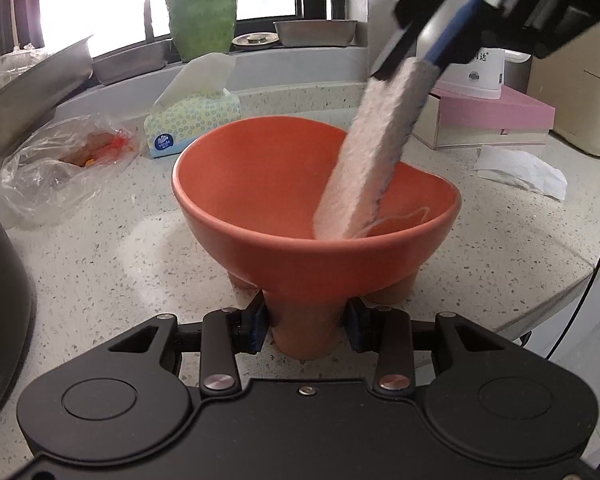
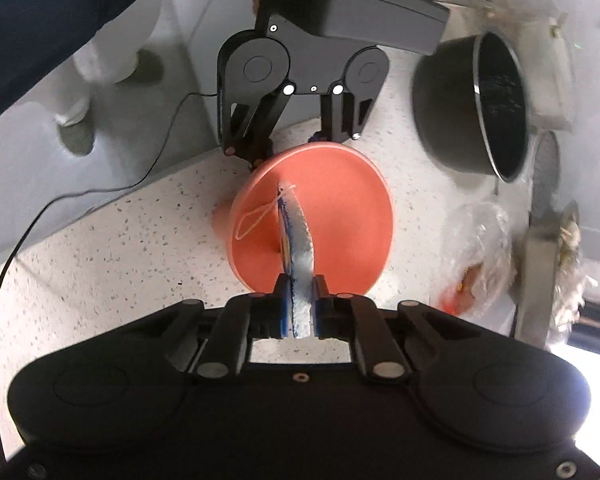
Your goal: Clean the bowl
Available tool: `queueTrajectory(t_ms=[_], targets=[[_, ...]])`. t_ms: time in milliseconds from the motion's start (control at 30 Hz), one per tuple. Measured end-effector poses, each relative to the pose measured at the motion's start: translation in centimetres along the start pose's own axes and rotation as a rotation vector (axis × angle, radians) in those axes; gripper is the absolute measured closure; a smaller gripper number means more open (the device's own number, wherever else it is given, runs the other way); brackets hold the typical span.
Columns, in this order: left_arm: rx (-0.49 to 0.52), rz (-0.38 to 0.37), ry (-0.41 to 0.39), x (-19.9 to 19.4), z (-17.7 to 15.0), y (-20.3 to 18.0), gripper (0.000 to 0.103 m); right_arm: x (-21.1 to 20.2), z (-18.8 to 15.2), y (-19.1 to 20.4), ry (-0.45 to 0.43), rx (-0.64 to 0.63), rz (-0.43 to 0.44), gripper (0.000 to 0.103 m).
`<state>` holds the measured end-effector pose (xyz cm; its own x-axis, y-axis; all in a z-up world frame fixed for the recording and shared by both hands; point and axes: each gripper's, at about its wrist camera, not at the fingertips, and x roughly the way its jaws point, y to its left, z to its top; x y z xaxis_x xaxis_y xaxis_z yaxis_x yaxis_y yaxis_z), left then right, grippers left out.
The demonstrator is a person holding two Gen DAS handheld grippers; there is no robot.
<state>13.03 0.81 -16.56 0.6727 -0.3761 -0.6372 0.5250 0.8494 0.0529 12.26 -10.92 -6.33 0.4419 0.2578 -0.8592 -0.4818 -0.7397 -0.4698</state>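
An orange bowl (image 1: 252,184) on short legs stands on the speckled counter (image 1: 100,248). My left gripper (image 1: 306,330) is shut on the bowl's front leg (image 1: 308,336), one blue pad on each side. From the upper right, my right gripper (image 1: 420,60) comes down shut on a fluffy white cloth with a blue back (image 1: 364,168). The cloth hangs into the bowl, its lower end and string loop against the inside wall. In the right wrist view the cloth (image 2: 300,236) runs from my right gripper (image 2: 300,288) across the bowl (image 2: 340,208), with the left gripper (image 2: 288,148) at the far side.
A tissue pack (image 1: 192,120) and a plastic bag (image 1: 60,164) lie behind and left of the bowl. A pink box (image 1: 496,116) and crumpled paper (image 1: 520,172) sit to the right. A dark pot (image 2: 472,108) stands near; a black cable (image 2: 100,192) hangs past the counter edge.
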Motion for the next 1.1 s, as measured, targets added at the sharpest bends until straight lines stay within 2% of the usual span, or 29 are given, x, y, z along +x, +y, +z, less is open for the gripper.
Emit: queueTrajectory(t_ms=[367, 633, 967, 1100], targets=[[0.000, -0.024, -0.020, -0.1, -0.3, 0.6, 0.065, 0.0, -0.5, -2.0, -0.060, -0.096, 0.040, 0.092], [-0.003, -0.027, -0.030, -0.1, -0.5, 0.6, 0.065, 0.6, 0.4, -2.4, -0.037, -0.093, 0.098, 0.092], [0.015, -0.047, -0.016, -0.1, -0.3, 0.9, 0.065, 1.9, 1.2, -3.5, -0.022, -0.066, 0.109, 0.092], [0.005, -0.021, -0.028, -0.1, -0.6, 0.6, 0.065, 1.9, 1.2, -3.6, -0.012, -0.100, 0.106, 0.092]])
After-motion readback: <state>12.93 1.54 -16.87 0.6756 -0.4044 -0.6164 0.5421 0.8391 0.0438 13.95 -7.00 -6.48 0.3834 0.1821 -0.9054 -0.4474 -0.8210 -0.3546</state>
